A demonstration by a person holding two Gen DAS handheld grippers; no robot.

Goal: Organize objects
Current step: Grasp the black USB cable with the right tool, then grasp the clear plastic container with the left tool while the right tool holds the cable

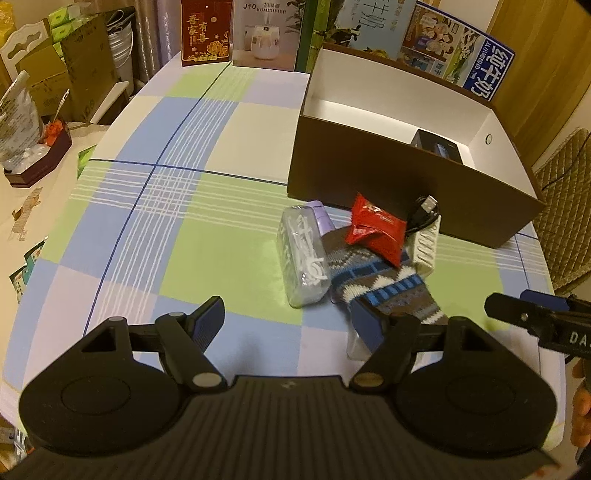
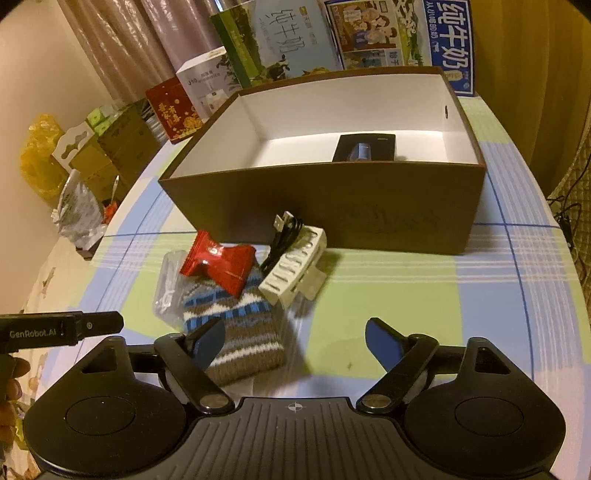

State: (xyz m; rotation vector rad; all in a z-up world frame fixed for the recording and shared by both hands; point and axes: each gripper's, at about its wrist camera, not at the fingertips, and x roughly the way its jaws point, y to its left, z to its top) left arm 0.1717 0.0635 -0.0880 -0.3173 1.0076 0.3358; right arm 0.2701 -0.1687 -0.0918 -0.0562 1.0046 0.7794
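Note:
A pile lies on the checked tablecloth in front of a brown box [image 1: 388,184] [image 2: 332,206] with a white inside. It holds a patterned knit sock [image 1: 384,284] [image 2: 236,328], a red snack packet [image 1: 376,232] [image 2: 221,264], a clear case of white floss picks [image 1: 303,254] [image 2: 166,291], a white ribbed clip [image 1: 424,247] [image 2: 295,266] and a black USB cable [image 1: 424,214] [image 2: 284,236]. A dark small box [image 1: 439,146] [image 2: 365,147] lies inside the brown box. My left gripper [image 1: 291,325] is open, just short of the pile. My right gripper [image 2: 295,343] is open over the sock's near end.
Cartons and gift boxes [image 1: 266,33] [image 2: 280,44] stand along the table's far edge behind the brown box. A side surface at the left holds bags and cardboard boxes [image 1: 74,74]. A woven chair [image 1: 565,206] stands at the right. A hand [image 2: 11,384] holds the left gripper.

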